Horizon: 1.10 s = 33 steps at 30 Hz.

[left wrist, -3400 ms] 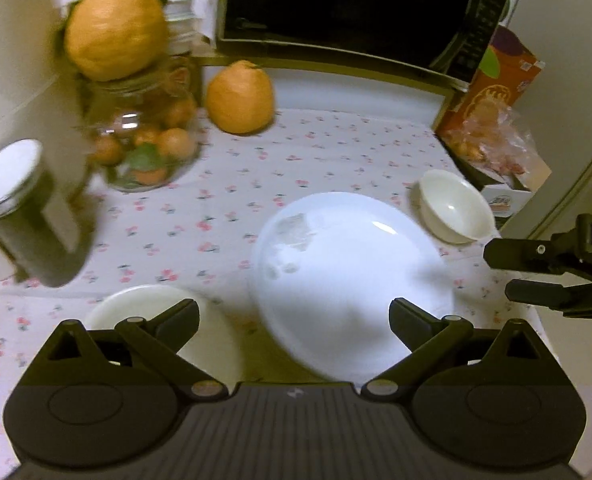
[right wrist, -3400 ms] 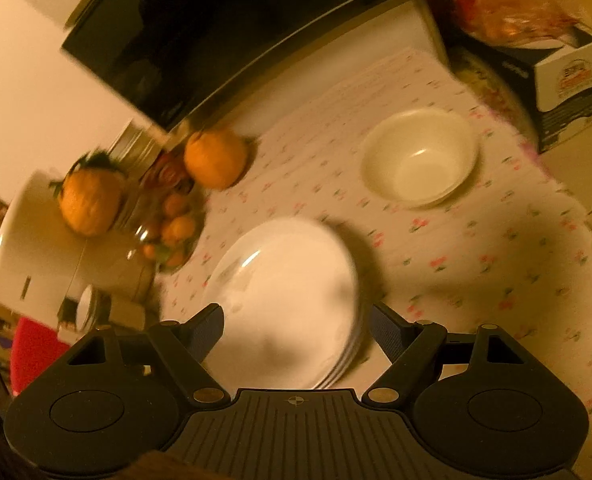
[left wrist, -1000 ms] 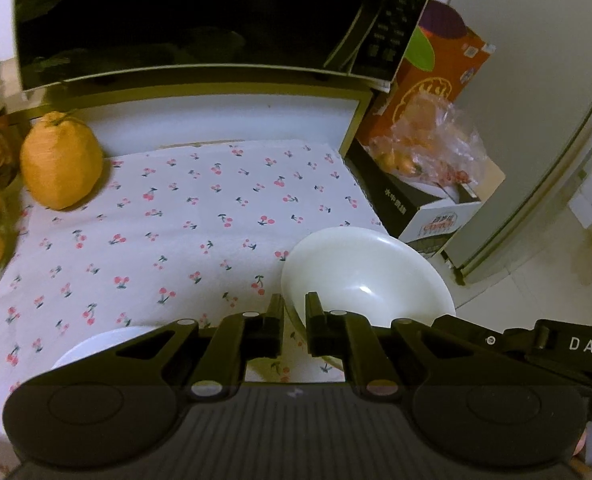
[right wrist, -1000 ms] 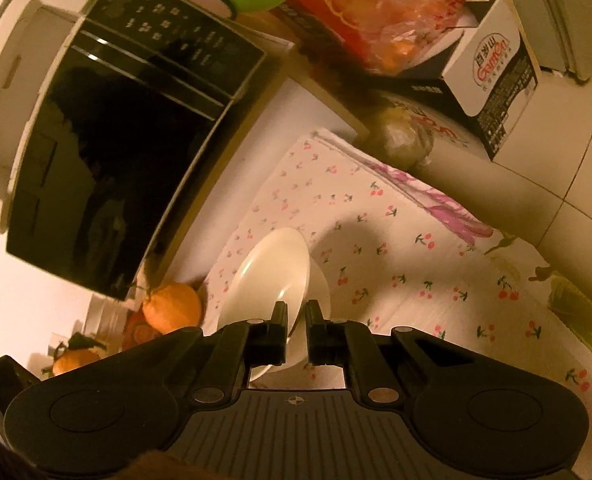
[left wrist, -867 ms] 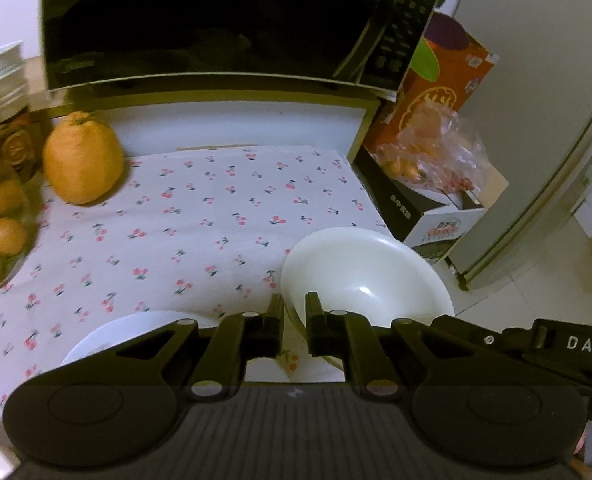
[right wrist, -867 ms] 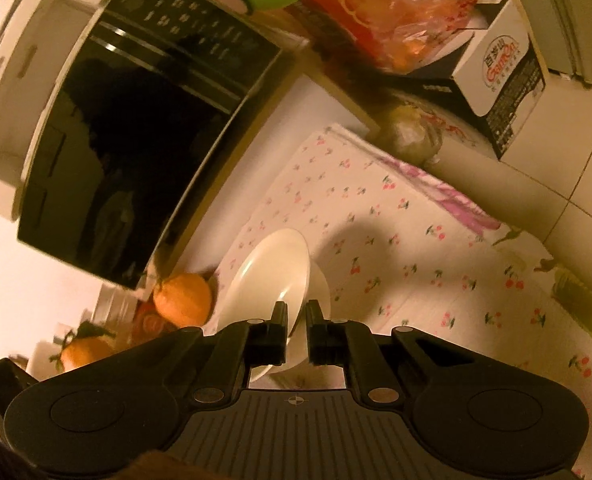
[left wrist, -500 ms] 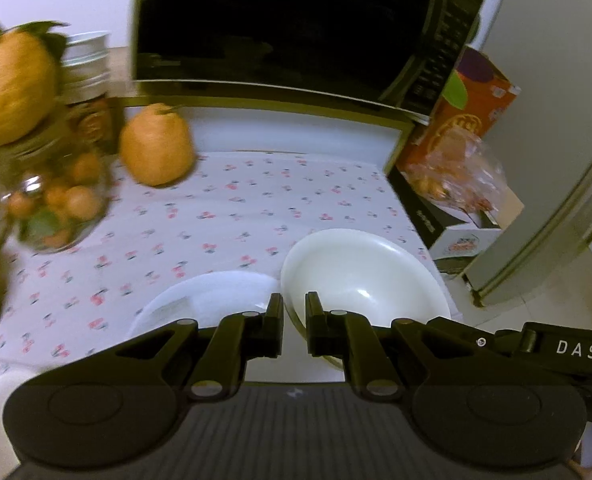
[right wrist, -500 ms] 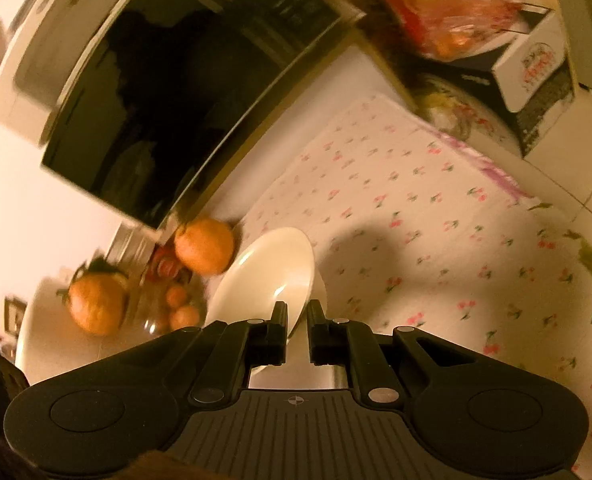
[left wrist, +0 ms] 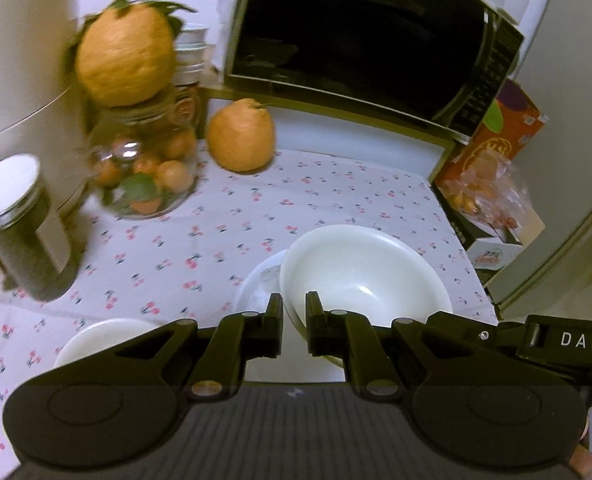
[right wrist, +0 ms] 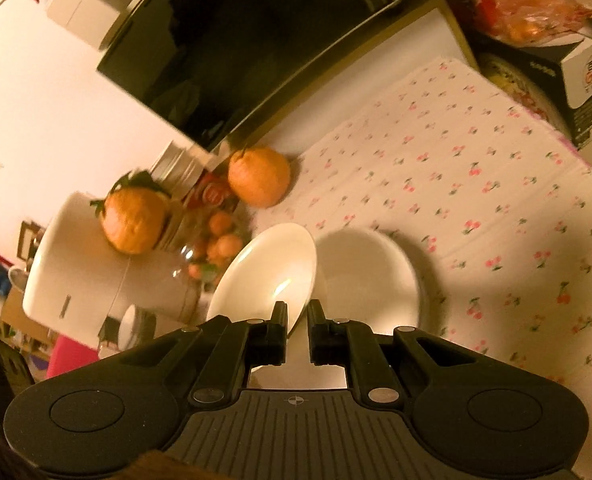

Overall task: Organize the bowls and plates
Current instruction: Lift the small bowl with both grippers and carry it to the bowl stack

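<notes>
A white bowl (left wrist: 364, 272) hangs above the cherry-print tablecloth, gripped from two sides. My left gripper (left wrist: 294, 312) is shut on its near left rim. In the right wrist view the same bowl (right wrist: 268, 276) looks tilted, with my right gripper (right wrist: 296, 316) shut on its edge. The right gripper's dark body (left wrist: 560, 340) reaches in from the lower right of the left wrist view. Under and just left of the bowl lies a stack of white plates (left wrist: 258, 284), also seen as the plates (right wrist: 372, 280) beside the bowl. A second white dish (left wrist: 96, 338) sits at the lower left.
A black microwave (left wrist: 356, 44) stands at the back. A large orange fruit (left wrist: 240, 140), a glass jar of small oranges (left wrist: 144, 176) with another big fruit on top, and a dark metal-lidded canister (left wrist: 20, 224) crowd the left. A box of bagged fruit (left wrist: 484, 196) sits beyond the right table edge.
Both grippers, still shut on the bowl, have carried it leftward from the table's right side to above the plate stack. The jar, canister and second dish have come into view.
</notes>
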### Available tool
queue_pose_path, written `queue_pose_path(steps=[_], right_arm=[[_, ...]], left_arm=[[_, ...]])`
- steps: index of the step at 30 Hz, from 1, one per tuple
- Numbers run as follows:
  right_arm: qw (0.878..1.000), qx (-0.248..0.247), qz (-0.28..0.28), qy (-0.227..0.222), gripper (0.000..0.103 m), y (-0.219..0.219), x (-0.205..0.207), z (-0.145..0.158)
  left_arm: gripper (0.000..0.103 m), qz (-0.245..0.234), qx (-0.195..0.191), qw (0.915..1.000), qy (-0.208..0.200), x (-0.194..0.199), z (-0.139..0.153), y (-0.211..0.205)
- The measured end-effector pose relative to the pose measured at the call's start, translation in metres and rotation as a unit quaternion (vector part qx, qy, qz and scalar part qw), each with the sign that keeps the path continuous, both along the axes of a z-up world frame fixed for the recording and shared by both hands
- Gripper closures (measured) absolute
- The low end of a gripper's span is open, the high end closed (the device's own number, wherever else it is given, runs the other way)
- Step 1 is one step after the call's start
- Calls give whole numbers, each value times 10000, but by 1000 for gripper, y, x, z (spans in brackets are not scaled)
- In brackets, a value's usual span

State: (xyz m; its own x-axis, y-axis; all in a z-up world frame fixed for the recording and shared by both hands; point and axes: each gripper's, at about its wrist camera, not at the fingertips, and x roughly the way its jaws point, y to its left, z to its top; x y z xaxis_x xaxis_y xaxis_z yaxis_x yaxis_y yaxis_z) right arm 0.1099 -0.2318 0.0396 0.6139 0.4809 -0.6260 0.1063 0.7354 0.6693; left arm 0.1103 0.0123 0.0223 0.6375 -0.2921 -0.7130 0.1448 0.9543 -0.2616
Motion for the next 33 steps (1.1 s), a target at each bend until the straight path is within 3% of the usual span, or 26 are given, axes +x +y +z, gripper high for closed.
queue_pose_path(steps=[18, 33], right_arm=[[9966, 7, 823, -2, 92, 66, -6, -2], [9935, 19, 1134, 58, 90, 110, -5, -6]], left_arm=[[93, 159, -374, 9992, 42, -34, 0, 80], [92, 286, -129, 9995, 98, -46, -3, 114]])
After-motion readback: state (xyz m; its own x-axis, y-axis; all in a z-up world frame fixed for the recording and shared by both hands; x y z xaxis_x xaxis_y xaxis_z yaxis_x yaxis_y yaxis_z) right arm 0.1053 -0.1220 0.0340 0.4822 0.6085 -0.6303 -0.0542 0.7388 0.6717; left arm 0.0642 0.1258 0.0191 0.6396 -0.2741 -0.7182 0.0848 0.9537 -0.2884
